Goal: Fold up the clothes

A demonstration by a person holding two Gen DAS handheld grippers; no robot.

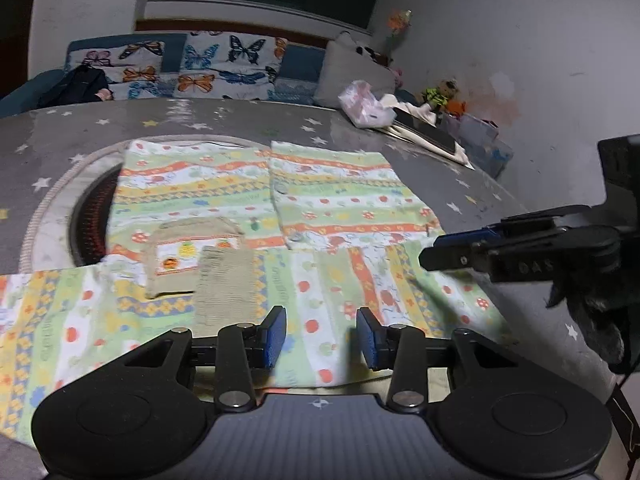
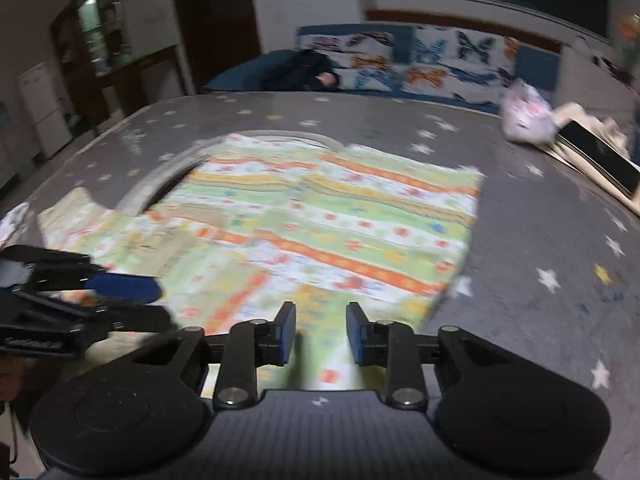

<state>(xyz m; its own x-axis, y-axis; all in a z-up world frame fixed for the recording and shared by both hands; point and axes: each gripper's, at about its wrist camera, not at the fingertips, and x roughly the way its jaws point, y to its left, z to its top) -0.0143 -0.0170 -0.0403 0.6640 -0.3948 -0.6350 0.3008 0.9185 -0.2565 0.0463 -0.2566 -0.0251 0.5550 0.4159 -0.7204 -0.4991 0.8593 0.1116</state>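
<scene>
A child's garment [image 1: 328, 200] printed in green, orange and yellow stripes lies spread flat on the grey star-patterned table cover [image 1: 80, 136]. Its beige ribbed cuffs [image 1: 226, 288] sit folded onto its near left part. My left gripper [image 1: 322, 332] hovers over the garment's near edge, open, with only cloth showing below the gap between the blue pads. In the right wrist view the garment [image 2: 328, 220] is blurred. My right gripper [image 2: 321, 330] stands open above its near right part, nothing pressed between the pads. Each gripper shows side-on in the other's view: the right gripper [image 1: 428, 256], the left gripper [image 2: 156, 288].
A round rimmed opening [image 1: 92, 216] in the table lies partly under the garment's left side. At the far right stand a pink tissue pack [image 1: 362, 106] and a dark flat device [image 1: 428, 130] on a cream cloth. Behind the table is a sofa with butterfly cushions [image 1: 216, 64].
</scene>
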